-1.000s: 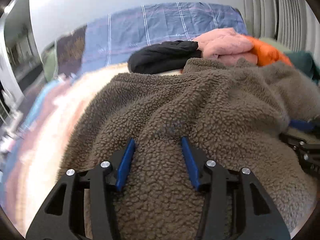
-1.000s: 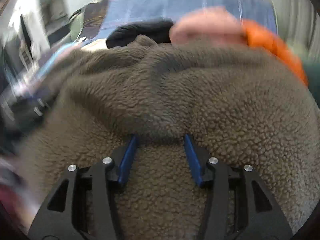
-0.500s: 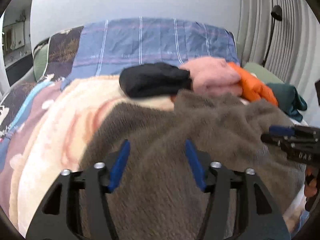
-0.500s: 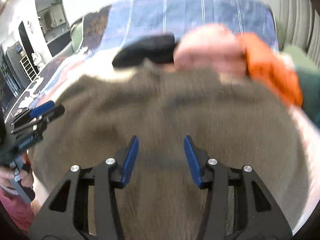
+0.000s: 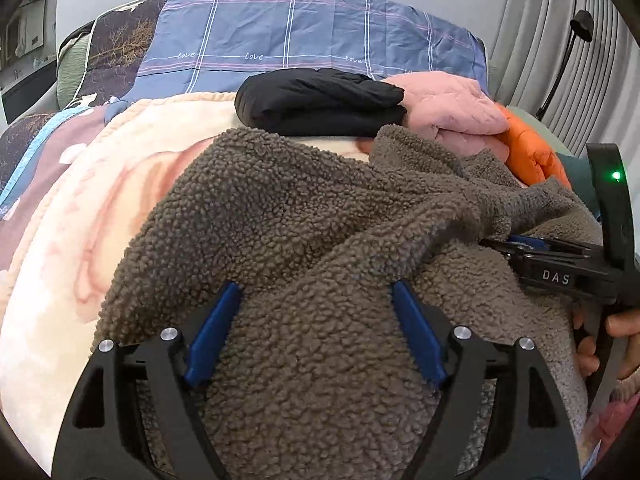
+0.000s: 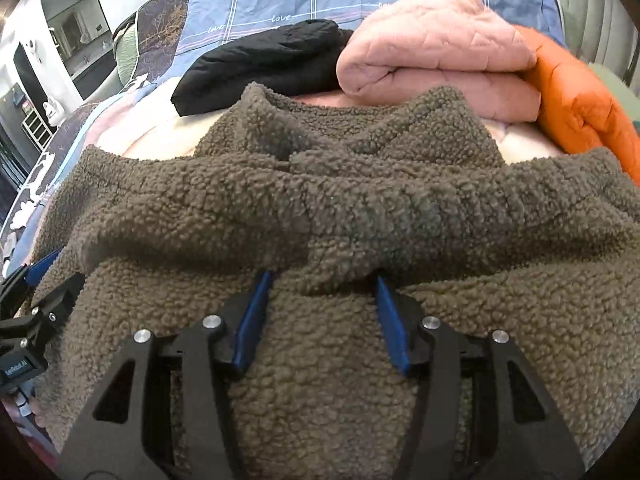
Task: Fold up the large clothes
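Note:
A large brown fleece garment point(image 5: 304, 216) lies bunched on the bed, its collar toward the folded clothes; it fills the right wrist view point(image 6: 360, 208) too. My left gripper point(image 5: 316, 292) has its jaws wide apart with fleece bulging between them. My right gripper point(image 6: 320, 280) also has fleece between its blue fingers, which stand somewhat closer; its fingertips are buried under a fold. The right gripper shows at the right edge of the left wrist view point(image 5: 516, 242), its fingers close together on a bunched fleece edge.
Folded black point(image 5: 320, 100), pink point(image 5: 448, 112) and orange point(image 5: 528, 152) garments lie at the far side. A peach blanket point(image 5: 80, 240) covers the bed left of the fleece. A blue checked pillow point(image 5: 304, 36) stands behind. Curtains and a lamp are at right.
Both grippers pulled back and lifted, then came down again on the fleece. The garment is now more bunched, with a fold across it and its right edge drawn toward the right gripper.

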`<state>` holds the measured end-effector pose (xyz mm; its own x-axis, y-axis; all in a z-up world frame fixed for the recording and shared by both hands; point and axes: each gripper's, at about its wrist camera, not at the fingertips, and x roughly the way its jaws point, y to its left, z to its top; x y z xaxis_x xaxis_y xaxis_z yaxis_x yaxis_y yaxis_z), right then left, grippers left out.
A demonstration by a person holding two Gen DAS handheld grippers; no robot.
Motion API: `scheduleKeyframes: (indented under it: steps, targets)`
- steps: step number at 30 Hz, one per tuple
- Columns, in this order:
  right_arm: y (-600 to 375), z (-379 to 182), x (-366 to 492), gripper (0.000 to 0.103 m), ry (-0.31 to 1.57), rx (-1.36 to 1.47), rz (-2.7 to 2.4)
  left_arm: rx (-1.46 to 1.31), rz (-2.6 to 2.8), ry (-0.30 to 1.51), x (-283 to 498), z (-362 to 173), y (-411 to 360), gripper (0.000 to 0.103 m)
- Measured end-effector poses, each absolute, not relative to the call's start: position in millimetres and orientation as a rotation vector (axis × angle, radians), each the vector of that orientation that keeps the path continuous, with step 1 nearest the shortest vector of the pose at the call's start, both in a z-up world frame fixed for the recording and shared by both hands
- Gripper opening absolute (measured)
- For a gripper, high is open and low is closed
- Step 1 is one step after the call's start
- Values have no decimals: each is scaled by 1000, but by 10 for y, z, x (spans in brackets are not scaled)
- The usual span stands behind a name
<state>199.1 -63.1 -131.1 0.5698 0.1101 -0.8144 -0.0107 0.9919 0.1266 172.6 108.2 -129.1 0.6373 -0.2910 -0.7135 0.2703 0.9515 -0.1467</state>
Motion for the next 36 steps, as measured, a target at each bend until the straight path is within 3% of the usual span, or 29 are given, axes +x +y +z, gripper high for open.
scheduleKeyframes:
  steps: [5, 8, 9, 11, 15, 25, 36]
  targets:
    - [-402, -785, 1162, 51, 848, 110, 169, -20, -314, 802, 1678, -1262, 1112, 80]
    - [-197, -927, 766, 50, 890, 21, 194, -19, -313, 800, 1683, -1257, 1106, 80]
    - [-166, -1155, 728, 51, 959, 14, 200, -20, -314, 800, 1684, -1256, 1106, 80]
    - [-191, -1367, 641, 52, 898, 10, 208, -21, -324, 796, 1665, -1254, 1093, 82]
    - [-323, -1273, 710, 52, 946, 163, 198, -2, -308, 785, 1643, -1253, 1056, 82]
    - [-223, -1296, 407, 56, 891, 23, 164, -17, -310, 773, 1616, -1245, 1093, 82]
    - [-197, -1300, 336, 58, 860, -51, 171, -167, -205, 731, 1021, -1170, 2186, 87]
